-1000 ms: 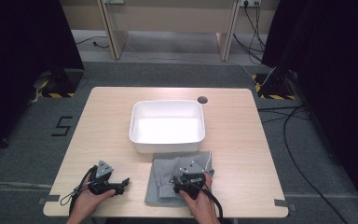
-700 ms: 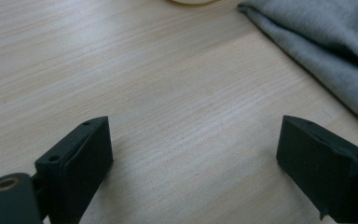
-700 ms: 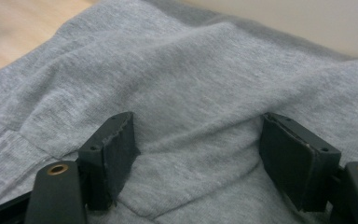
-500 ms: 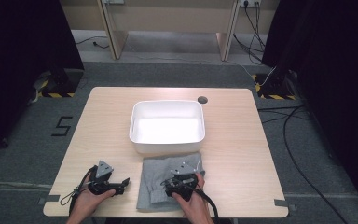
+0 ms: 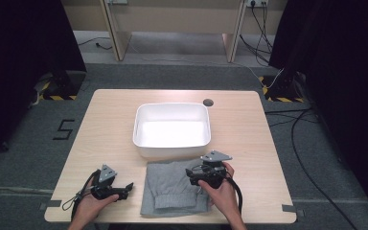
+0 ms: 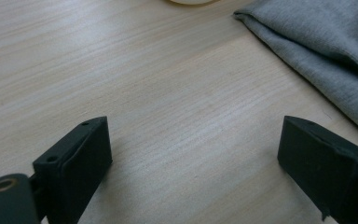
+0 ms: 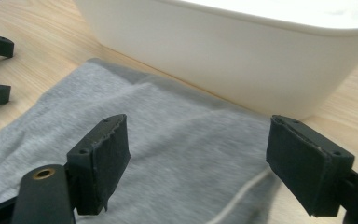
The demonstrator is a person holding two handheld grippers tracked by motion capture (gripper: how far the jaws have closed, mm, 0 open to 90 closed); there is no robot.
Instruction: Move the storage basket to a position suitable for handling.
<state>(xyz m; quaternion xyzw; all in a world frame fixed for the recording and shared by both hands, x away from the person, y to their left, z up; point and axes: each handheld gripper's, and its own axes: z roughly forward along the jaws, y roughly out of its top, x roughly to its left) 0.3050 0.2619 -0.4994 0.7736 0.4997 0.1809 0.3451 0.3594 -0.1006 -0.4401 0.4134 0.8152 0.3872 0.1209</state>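
The grey folded garment (image 5: 175, 187) lies flat at the near edge of the surface (image 5: 110, 120), just in front of the white tub (image 5: 171, 128), its far hem close to the tub's near wall. The right tool (image 5: 197, 178) hovers over the garment's right side; its jaws have just been opening and now stand wide apart with cloth below them but nothing pinched, as the right gripper view shows. The left tool (image 5: 127, 189) rests low near the garment's left edge, jaws also apart over bare wood, holding nothing. The step in hand appears to be taking a fresh grip for the next fold or for lifting the garment into the tub. To do this well, lower each tool onto an edge of the cloth, close on every layer at once, and lift both sides evenly so the fold does not slip open. Keep the drawstring (image 7: 242, 196) clear of the jaws.
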